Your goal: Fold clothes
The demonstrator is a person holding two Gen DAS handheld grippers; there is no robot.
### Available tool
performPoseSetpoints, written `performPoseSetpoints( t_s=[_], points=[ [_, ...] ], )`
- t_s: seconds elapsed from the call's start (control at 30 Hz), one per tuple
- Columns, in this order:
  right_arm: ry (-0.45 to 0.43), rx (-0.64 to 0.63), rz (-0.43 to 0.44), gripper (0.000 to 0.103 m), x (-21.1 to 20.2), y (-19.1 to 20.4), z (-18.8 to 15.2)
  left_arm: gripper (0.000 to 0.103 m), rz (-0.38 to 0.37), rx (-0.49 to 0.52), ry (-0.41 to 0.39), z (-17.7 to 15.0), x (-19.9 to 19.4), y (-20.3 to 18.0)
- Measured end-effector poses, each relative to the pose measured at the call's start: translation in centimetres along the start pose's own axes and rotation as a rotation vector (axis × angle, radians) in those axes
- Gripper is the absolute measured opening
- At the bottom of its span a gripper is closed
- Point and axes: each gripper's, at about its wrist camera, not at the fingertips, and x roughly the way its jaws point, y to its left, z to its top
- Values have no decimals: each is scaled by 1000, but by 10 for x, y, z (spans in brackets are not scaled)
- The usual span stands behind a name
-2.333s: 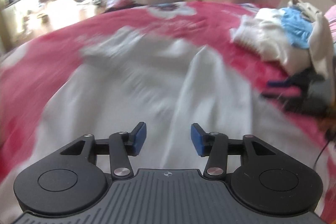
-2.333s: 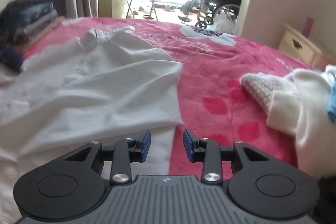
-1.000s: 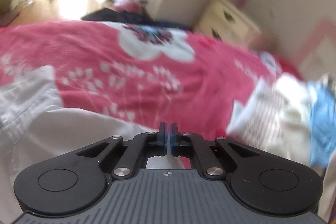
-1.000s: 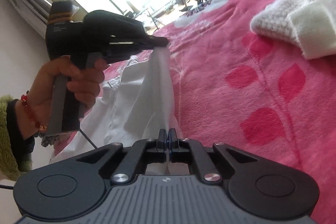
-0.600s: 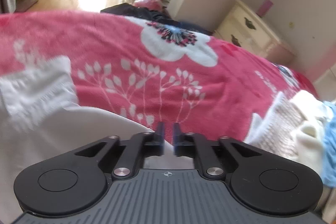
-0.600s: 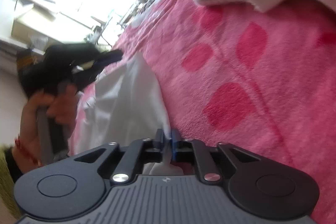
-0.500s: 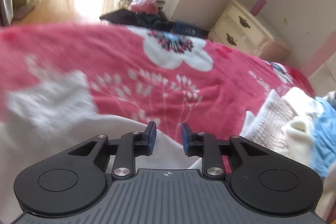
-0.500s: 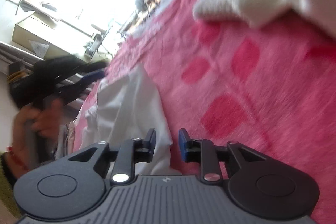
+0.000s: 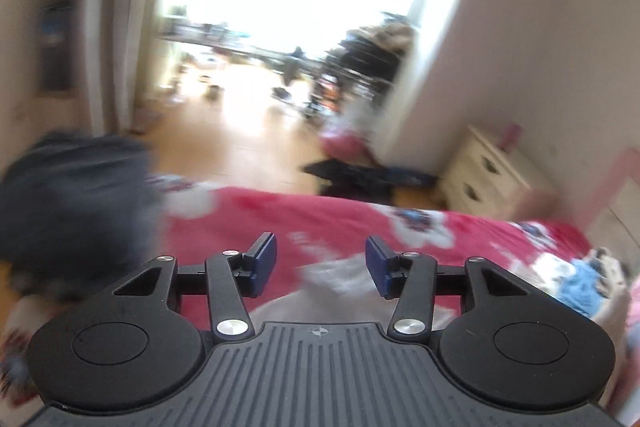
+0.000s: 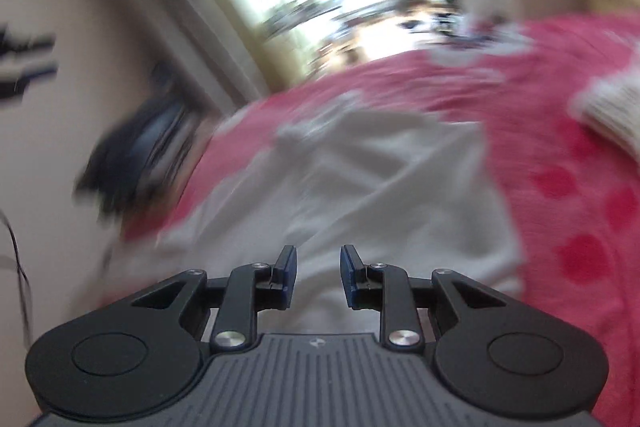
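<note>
A white shirt (image 10: 360,187) lies spread on the red floral bedspread (image 10: 560,167), blurred by motion. My right gripper (image 10: 318,275) hovers over its near part, jaws apart with nothing between them. In the left wrist view only a corner of the white shirt (image 9: 332,279) shows past the fingers. My left gripper (image 9: 321,267) is raised above the bedspread (image 9: 360,223), its jaws still opening and nothing between the blue pads.
A dark pile of clothes (image 9: 76,203) sits at the bed's left edge, also blurred (image 10: 136,155) in the right wrist view. A heap of white and blue garments (image 9: 580,279) lies at right, a knitted piece (image 10: 608,111) too. A cream nightstand (image 9: 496,179) stands beyond the bed.
Both grippers were shut on the white shirt's edge, then opened and let it drop. The left one rose and swung away; the right one rolled and now looks down on the flat shirt.
</note>
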Motion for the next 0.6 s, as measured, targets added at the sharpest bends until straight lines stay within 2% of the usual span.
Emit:
performPoseSetpoints(
  t_s=[0.17, 0.33, 0.4, 0.47, 0.6],
  points=[
    [161, -337, 41, 27, 39, 80, -32, 49, 127, -173, 20, -90, -41, 93],
    [236, -565, 54, 27, 82, 132, -63, 49, 273, -408, 29, -176, -84, 184],
    [262, -607, 29, 27, 95, 141, -70, 50, 346, -487, 26, -202, -97, 214],
    [279, -626, -2, 27, 103, 146, -75, 56, 405, -576, 23, -224, -109, 243],
    [240, -500, 12, 27, 90, 144, -59, 58, 473, -811, 6, -263, -119, 303]
  ],
)
